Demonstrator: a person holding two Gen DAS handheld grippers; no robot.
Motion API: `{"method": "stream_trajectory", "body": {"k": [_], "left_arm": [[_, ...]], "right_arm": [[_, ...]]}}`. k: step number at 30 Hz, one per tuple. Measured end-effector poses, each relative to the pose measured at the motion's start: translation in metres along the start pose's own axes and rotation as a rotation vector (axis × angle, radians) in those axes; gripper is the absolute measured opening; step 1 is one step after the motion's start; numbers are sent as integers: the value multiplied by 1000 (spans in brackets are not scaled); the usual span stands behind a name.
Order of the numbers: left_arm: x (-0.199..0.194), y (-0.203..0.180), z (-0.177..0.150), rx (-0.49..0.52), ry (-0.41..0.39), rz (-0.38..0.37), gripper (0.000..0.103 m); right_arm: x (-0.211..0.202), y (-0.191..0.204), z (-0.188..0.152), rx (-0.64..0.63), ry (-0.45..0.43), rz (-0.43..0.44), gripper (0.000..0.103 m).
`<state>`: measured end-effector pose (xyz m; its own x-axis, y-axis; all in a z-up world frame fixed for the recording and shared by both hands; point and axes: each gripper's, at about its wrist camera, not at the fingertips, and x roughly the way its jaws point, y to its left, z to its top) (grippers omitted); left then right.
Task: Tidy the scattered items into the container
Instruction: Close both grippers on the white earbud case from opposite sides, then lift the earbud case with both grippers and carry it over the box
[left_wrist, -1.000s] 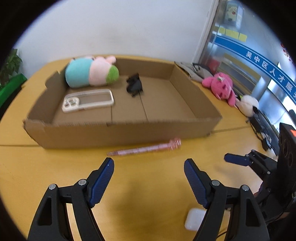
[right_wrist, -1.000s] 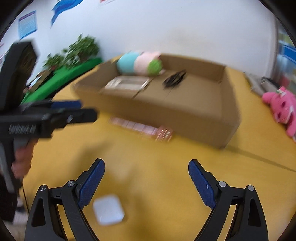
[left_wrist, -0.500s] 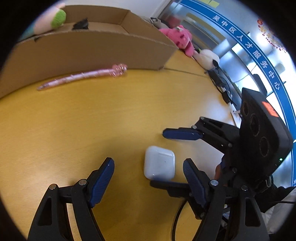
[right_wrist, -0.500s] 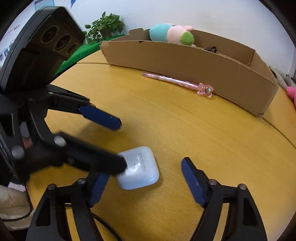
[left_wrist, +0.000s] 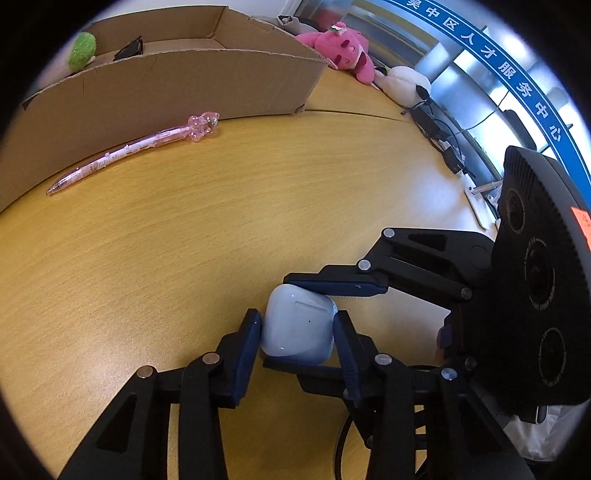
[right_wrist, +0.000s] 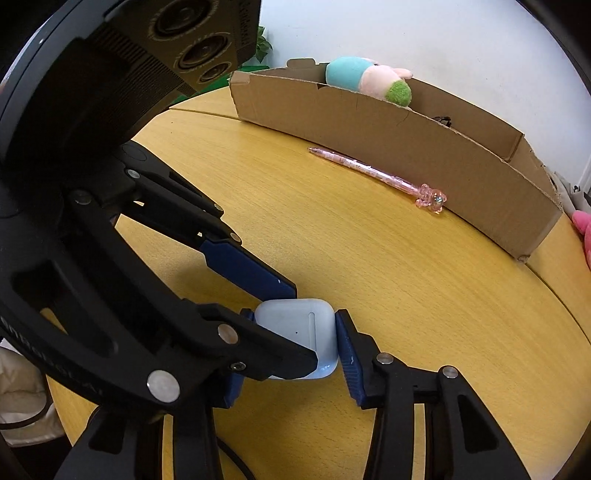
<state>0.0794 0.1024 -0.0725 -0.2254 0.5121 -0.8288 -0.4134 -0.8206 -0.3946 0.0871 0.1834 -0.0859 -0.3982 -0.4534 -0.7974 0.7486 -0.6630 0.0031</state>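
On the wooden table (left_wrist: 221, 229), both grippers' jaws clamp the white earbud case (left_wrist: 297, 328) crosswise.

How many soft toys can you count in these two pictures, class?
3. A blue-and-pink toy lies inside the cardboard box. A pink toy and a white toy sit on the table beyond it. Others may be hidden.

White earbud case (right_wrist: 299, 332) on tabletop (right_wrist: 406, 288), pinched between right gripper (right_wrist: 291, 349) pads; left gripper (right_wrist: 282, 321) pads also against it. Pink pen (right_wrist: 373, 173) just beside cardboard box (right_wrist: 406, 147).
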Motion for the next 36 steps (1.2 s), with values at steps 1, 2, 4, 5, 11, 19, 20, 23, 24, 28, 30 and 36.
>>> {"method": "stream_trajectory", "body": {"k": [1,2,4,5,11,19,20,23,24,28,30,36], "left_arm": [[0,0,0,0,2,2,39],[-1,0,1,2,3,6,39],[-3,-1,2,9,13,10,39],[-4,0,2,9,10,12,39],[-20,-2,12,22,-22,30,39],[-65,2,49,68,-112,69,26],[-72,2,55,80,-126,78,26],[-89,5,69,97,-163,91,26],[-93,6,73,96,-171,88,26],[-111,22,85,66,-210,33,26],[-114,35,90,27,-216,-30,26],[-117,53,99,3,-211,-118,26]], "right_arm": [[0,1,0,-1,0,1,47],[-1,1,0,-3,1,1,47],[-1,3,0,-8,1,-2,47],[-1,3,2,-10,0,-3,47],[-9,3,17,-17,-20,-17,47],[-28,-11,66,-54,-65,-59,48],[-31,-12,73,-61,-76,-65,48],[-39,-18,96,-78,-109,-78,48],[-40,-20,102,-83,-115,-81,48],[-45,-24,124,-95,-150,-86,48],[-46,-26,130,-94,-162,-83,48],[-44,-31,143,-94,-180,-53,48]]}}
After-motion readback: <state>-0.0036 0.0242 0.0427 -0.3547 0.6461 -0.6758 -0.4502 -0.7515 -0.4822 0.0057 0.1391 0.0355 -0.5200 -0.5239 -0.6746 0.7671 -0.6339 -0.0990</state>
